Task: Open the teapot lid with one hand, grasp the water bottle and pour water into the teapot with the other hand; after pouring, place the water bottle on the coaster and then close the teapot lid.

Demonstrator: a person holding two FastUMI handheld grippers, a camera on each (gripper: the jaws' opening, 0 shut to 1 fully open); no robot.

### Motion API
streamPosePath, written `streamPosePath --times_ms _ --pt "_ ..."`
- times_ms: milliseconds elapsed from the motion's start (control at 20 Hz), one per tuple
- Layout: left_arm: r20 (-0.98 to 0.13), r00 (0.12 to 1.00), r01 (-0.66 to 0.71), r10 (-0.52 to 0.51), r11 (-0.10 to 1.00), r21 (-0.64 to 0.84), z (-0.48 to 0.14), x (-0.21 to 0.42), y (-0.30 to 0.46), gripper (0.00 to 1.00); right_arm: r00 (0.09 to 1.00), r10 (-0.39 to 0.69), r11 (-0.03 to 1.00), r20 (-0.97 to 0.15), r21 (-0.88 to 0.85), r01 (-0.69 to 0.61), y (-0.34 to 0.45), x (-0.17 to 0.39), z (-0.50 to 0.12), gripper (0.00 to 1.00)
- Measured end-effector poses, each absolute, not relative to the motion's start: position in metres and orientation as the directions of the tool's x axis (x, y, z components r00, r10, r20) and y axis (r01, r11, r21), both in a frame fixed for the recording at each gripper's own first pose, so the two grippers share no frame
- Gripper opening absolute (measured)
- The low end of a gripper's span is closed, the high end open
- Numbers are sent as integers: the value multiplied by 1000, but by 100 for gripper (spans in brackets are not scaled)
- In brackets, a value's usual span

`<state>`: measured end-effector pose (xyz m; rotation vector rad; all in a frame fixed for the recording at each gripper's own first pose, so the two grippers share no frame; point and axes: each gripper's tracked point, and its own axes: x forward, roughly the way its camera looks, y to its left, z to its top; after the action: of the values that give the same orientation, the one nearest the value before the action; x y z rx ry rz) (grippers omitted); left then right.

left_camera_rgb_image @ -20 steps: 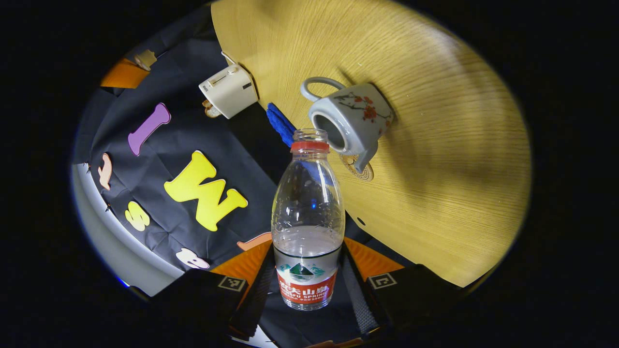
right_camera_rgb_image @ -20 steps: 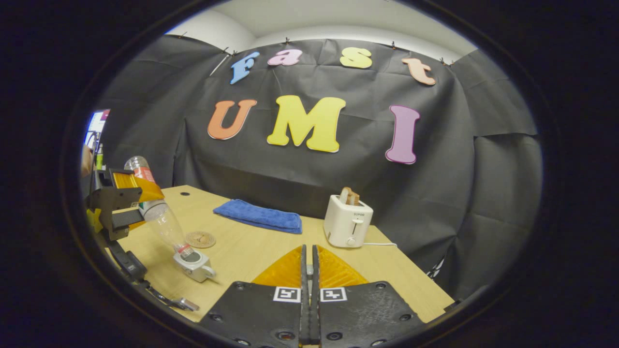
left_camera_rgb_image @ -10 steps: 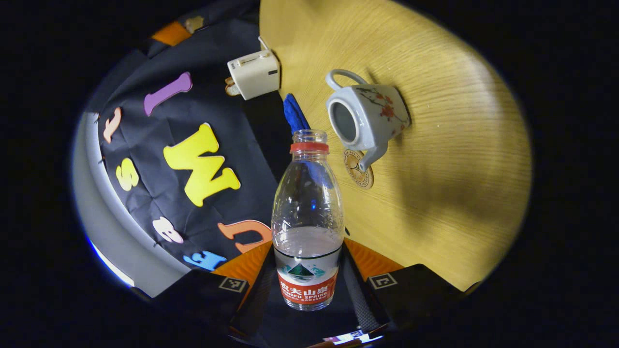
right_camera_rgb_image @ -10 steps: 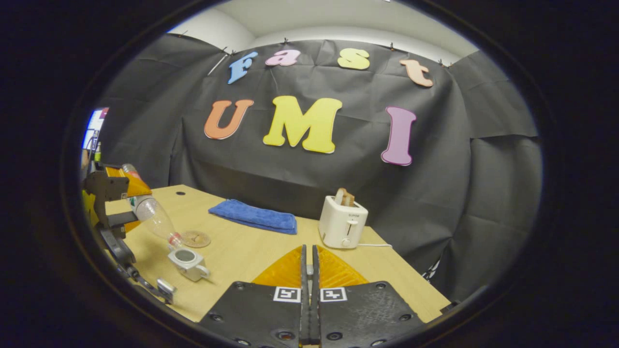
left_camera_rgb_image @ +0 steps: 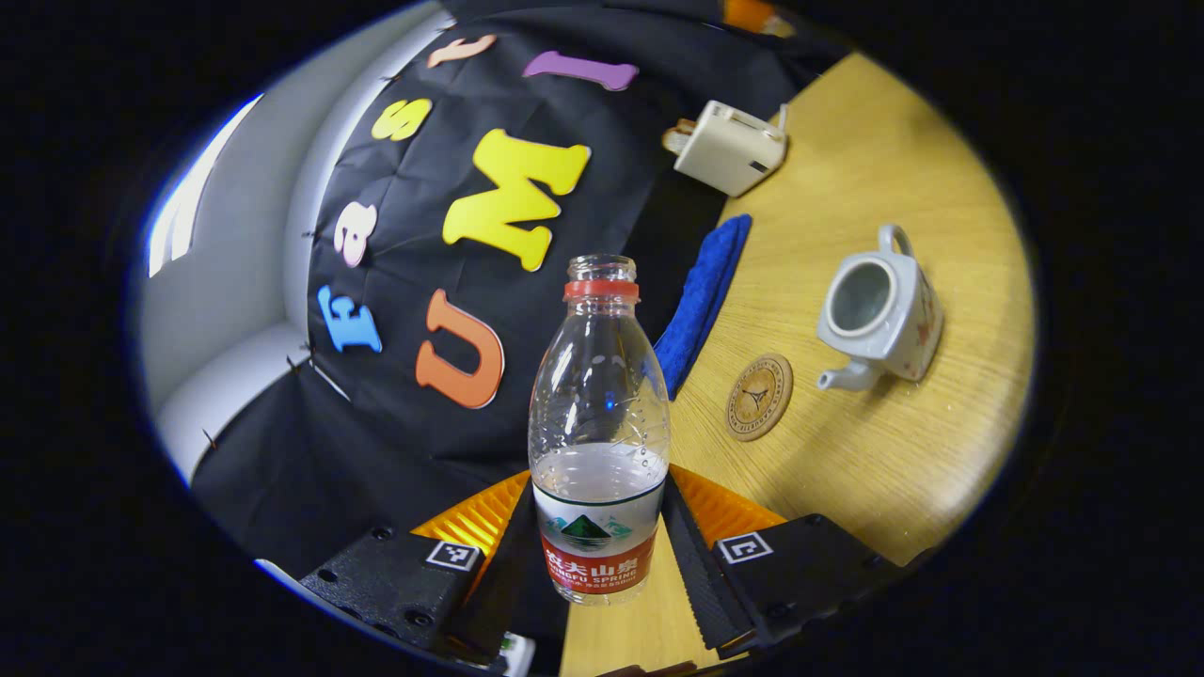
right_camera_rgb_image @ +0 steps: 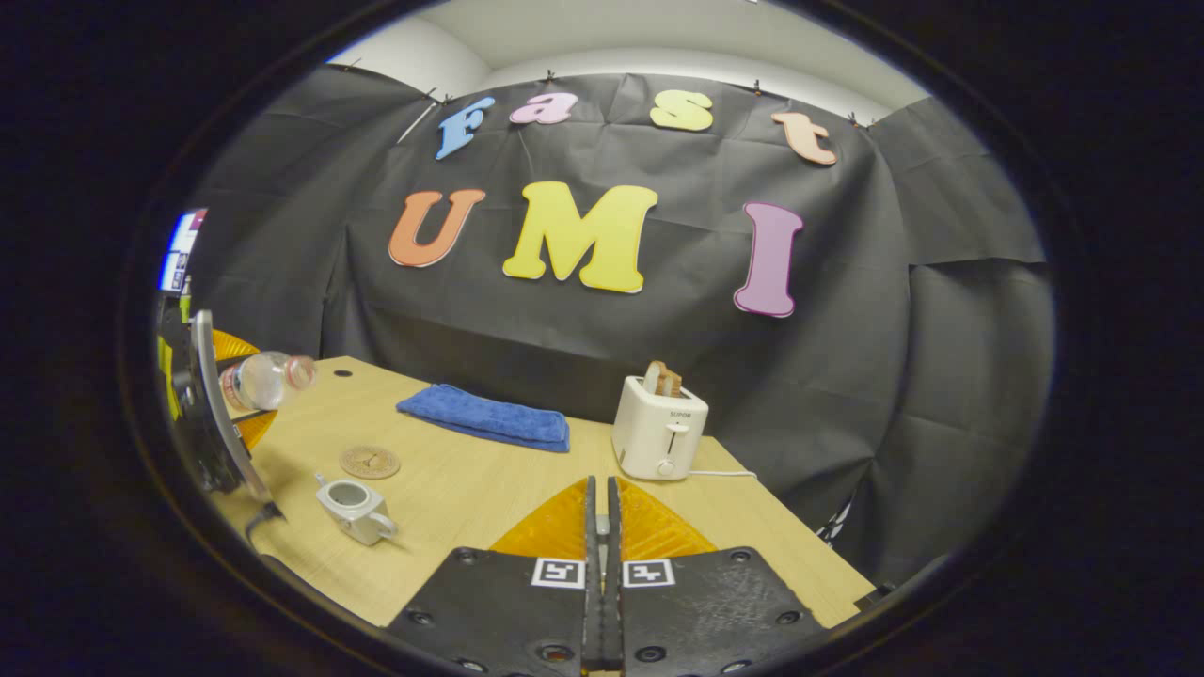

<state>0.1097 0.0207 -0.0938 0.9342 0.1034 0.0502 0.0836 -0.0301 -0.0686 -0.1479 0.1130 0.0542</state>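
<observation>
Wooden table (right_camera_rgb_image: 489, 489) carries an open teapot (left_camera_rgb_image: 879, 315). Left gripper (left_camera_rgb_image: 602, 555) clamps the bottle (left_camera_rgb_image: 599, 423); next, stand it on the coaster (left_camera_rgb_image: 758, 397). Right gripper (right_camera_rgb_image: 599, 527) is clenched, lid hidden.

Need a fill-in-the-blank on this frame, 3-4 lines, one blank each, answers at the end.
1. The left gripper is shut on the ____.
2. The teapot stands on the table with its lid ____.
3. Nothing rests on the round ____, which lies beside the teapot's spout.
4. The fingers of the right gripper are ____.

Missing words: bottle; off; coaster; shut
</observation>
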Motion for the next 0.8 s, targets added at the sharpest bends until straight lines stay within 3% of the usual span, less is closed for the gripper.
streamPosePath --times_ms 150,350,550,800 --pt "-66 996 -11 64 801 599 -83 124 17 76 992 45 987 -115 -149 -62 -29 84 -70 0" --pt "-70 998 27 -4 942 336 -78 148 0 77 992 44 992 -119 -115 -58 -28 85 -72 0" --pt "-56 995 83 -78 991 105 -74 171 -22 77 992 45 993 -116 -107 -58 -27 86 -72 0" --pt "-31 983 178 -183 978 -104 -73 208 -50 78 990 40 995 -132 -87 -52 -33 92 -78 0"
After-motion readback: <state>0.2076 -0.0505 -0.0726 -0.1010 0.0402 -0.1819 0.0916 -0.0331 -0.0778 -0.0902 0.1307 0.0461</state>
